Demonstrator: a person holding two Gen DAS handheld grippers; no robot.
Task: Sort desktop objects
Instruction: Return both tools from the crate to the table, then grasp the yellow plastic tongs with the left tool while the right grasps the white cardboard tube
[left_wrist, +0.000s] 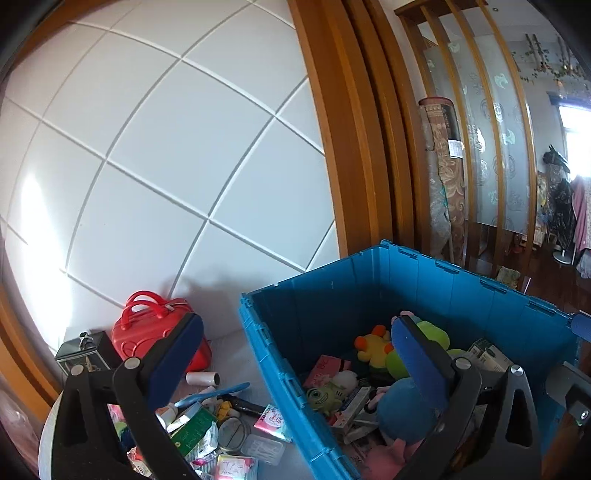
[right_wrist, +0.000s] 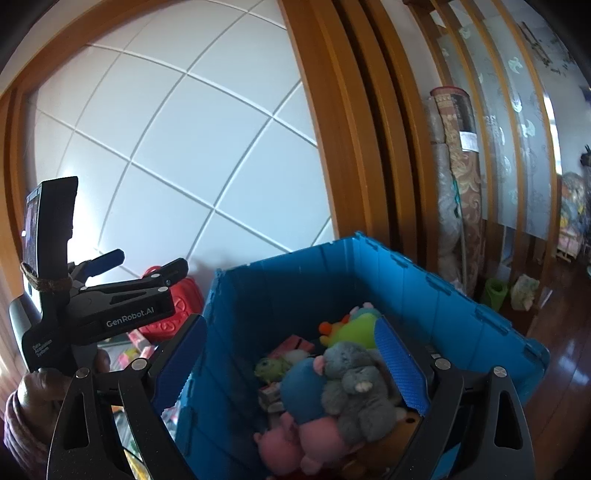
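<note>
Both wrist views look toward a white tiled wall (left_wrist: 166, 166) with a wooden frame (left_wrist: 343, 147) right of centre. Left gripper (left_wrist: 291, 354): jaws spread wide, nothing between the pads; its left finger (left_wrist: 173, 354) sits lower left of the frame, over a red toy suitcase (left_wrist: 147, 328), and its right finger (left_wrist: 417, 354) is over the blue crate (left_wrist: 332, 291). Right gripper (right_wrist: 291, 358): jaws also wide apart and empty, straddling the crate's left wall (right_wrist: 236, 314). Crate fills the lower right of both frames and holds soft toys: a grey plush (right_wrist: 354, 387), a blue plush (right_wrist: 303, 391), a pink plush (right_wrist: 295, 446), a green-and-orange plush (right_wrist: 351, 328), plus small boxes (left_wrist: 354, 406). Unsorted clutter lies on the surface at lower left of the left view, just beside the crate: packets (left_wrist: 273, 422), a white tube (left_wrist: 201, 378), a clear plastic case (left_wrist: 262, 448). In the right view, a hand (right_wrist: 40, 391) at lower left holds the left gripper's body.
</note>
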